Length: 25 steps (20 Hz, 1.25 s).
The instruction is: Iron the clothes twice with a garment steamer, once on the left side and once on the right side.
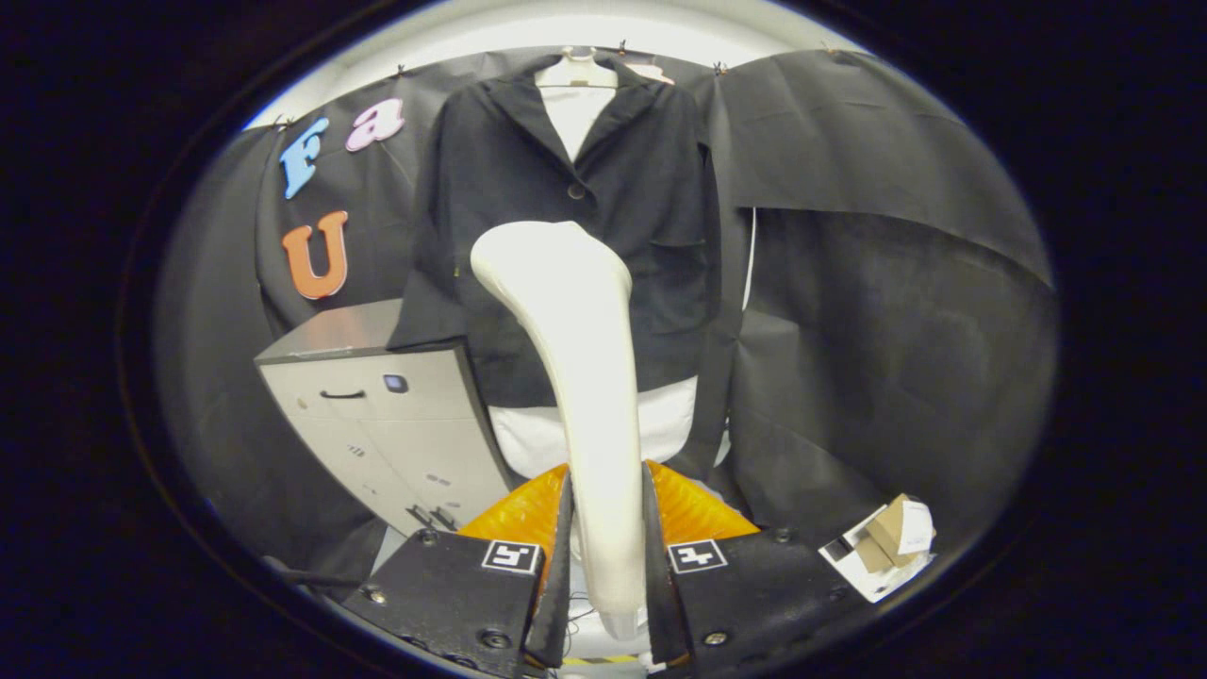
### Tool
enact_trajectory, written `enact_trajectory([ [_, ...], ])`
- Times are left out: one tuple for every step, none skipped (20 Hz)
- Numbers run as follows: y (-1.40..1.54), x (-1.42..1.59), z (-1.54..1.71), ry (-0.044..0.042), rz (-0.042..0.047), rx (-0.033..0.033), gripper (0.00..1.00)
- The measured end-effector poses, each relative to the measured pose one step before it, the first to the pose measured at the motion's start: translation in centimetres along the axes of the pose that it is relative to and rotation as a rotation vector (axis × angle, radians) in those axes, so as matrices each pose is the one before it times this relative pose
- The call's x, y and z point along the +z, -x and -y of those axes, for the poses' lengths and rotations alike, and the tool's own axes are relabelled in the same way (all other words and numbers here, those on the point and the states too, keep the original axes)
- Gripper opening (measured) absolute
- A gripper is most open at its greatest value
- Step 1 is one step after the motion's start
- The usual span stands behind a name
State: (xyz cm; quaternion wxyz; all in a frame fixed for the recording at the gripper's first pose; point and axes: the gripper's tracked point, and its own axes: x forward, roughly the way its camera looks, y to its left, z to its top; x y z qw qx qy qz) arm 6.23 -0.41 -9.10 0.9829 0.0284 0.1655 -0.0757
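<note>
Claw clamping smooth curved steamer

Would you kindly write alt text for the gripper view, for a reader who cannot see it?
The gripper is shut on the handle of a white garment steamer, whose head rises in front of a black jacket hanging over a white shirt. A grey drawer cabinet stands beside the jacket.
</note>
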Motion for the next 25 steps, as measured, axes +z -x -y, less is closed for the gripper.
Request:
enact_trajectory([
  [1.306,-0.484,-0.797,0.00034,0.00251,0.00839,0.36],
  [1.257,-0.235,-0.745,0.00026,0.0089,0.00927,0.36],
  [1.186,-0.32,-0.698,0.00589,0.00939,0.00771,0.36],
  [1.138,-0.298,-0.609,0.00531,0.00566,0.00663,0.36],
  [1.147,-0.381,-0.512,0.00425,0.00464,0.00718,0.36],
  [1.051,-0.313,-0.64,0.00533,0.00403,0.01113,0.36],
  [1.018,-0.325,-0.666,0.0082,0.00263,0.01404,0.36],
  [0.916,-0.297,-0.6,0.01318,0.00485,0.01056,0.36],
  [0.766,-0.238,-0.388,0.00685,0.00518,0.00884,0.36],
  [0.584,-0.284,-0.385,0.008,-0.00069,0.01092,0.36],
  [0.478,-0.51,-0.408,0.00982,-0.00551,0.01142,0.36],
  [0.407,-0.435,-0.262,-0.00337,-0.00669,0.00455,0.36],
  [0.584,-0.435,-0.065,0.00549,-0.00343,0.00412,0.36],
  [0.282,-0.314,-0.033,-0.00003,-0.00279,0.00321,0.36],
  [0.193,-0.234,-0.124,-0.00032,-0.0029,0.00447,0.36],
  [0.047,-0.279,-0.096,0.00218,0.00005,0.00348,0.36],
  [0.23,-0.159,-0.068,-0.00237,-0.00374,0.00188,0.36],
  [0.069,0.001,-0.173,0.00028,-0.0012,0.00546,0.36],
  [0.033,0.041,-0.165,0.00255,0.00061,0.00118,0.36],
  [0.071,0.098,0.001,-0.00085,0.00213,0.00004,0.36],
  [0.057,0.095,0.032,0.0027,0.0021,0.00077,0.36],
  [-0.022,0.129,0.028,-0.00369,0.00287,-0.00024,0.36],
  [0.077,0.037,0.136,-0.0004,0.00137,-0.00079,0.36],
  [0.029,0.157,0.171,-0.00177,0.0044,-0.0033,0.36],
  [0.078,0.083,0.033,-0.00127,0.00061,-0.00035,0.36],
])
